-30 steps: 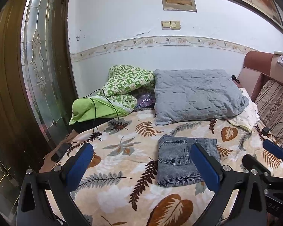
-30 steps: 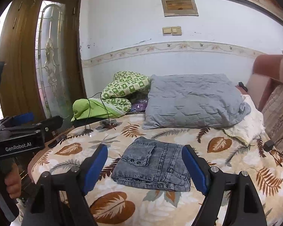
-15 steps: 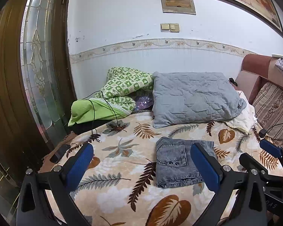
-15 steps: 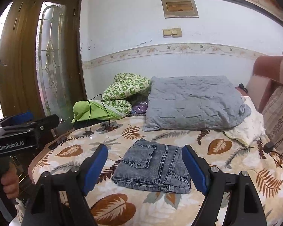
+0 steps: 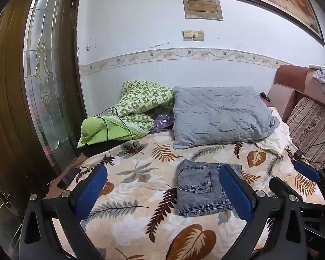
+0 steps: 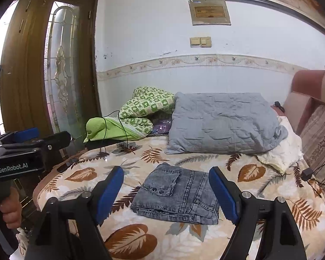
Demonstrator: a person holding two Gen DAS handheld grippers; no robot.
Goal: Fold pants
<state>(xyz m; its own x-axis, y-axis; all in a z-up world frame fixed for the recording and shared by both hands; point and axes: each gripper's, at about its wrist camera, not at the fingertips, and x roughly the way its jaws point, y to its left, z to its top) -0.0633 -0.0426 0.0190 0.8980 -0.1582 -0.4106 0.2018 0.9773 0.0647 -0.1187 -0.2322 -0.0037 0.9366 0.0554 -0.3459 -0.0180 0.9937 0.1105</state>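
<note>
folded grey pants (image 6: 176, 194) flat on leaf-print blanket (image 6: 260, 216), left tongs (image 5: 162, 191) spread wide, right tongs (image 6: 166, 191) spread wide, both holding nothing

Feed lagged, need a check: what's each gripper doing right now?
Left gripper: open, holding nothing, back from the folded jeans.
Right gripper: open, holding nothing, jeans lie on the bed beyond it.

We see folded grey denim pants (image 5: 200, 190) on the leaf-print blanket (image 5: 140, 195); left gripper (image 5: 162, 190) spread wide, empty; possibly a phone (image 5: 69, 178) at the bed edge.
</note>
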